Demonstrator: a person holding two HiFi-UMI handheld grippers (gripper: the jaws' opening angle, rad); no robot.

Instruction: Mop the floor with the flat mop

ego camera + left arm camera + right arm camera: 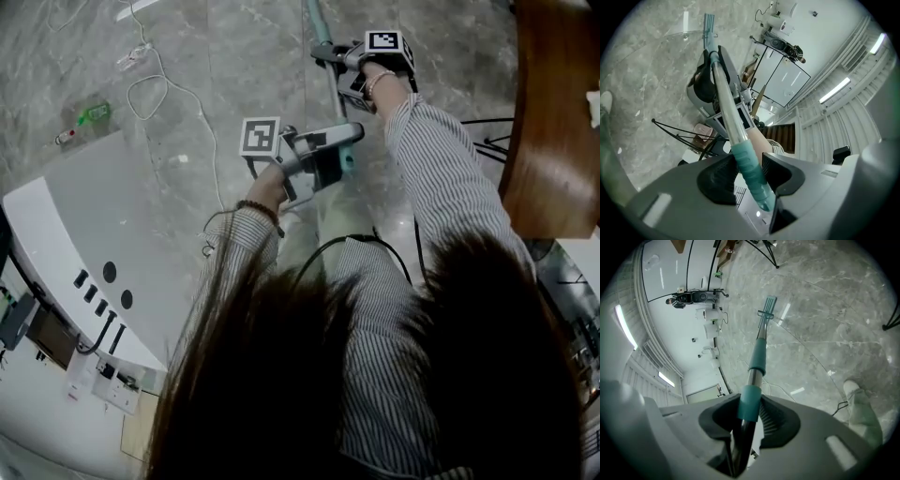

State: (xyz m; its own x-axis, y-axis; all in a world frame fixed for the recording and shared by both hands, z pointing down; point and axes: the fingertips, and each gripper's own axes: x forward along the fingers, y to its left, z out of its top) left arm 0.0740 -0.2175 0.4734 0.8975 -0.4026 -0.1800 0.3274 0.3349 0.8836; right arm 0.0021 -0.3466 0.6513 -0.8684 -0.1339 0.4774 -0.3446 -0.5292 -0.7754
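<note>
The flat mop's pole (323,37) runs across the grey marble floor (234,56) away from me. Its ribbed teal handle end (751,171) sits between the jaws of my left gripper (749,168), which is shut on it. In the head view that left gripper (347,142) is nearer my body. My right gripper (337,61) is farther along and is shut on the pole at a teal collar (750,404). In the right gripper view the right gripper (749,411) looks down the pole to the teal fork joint (767,305). The mop pad itself I cannot make out.
A white curved counter (84,225) stands at my left, with white cables (159,89) on the floor beyond it. A wooden table (553,112) is at the right. Black tripod legs (679,136) stand nearby. A light shoe (862,413) is beside the pole.
</note>
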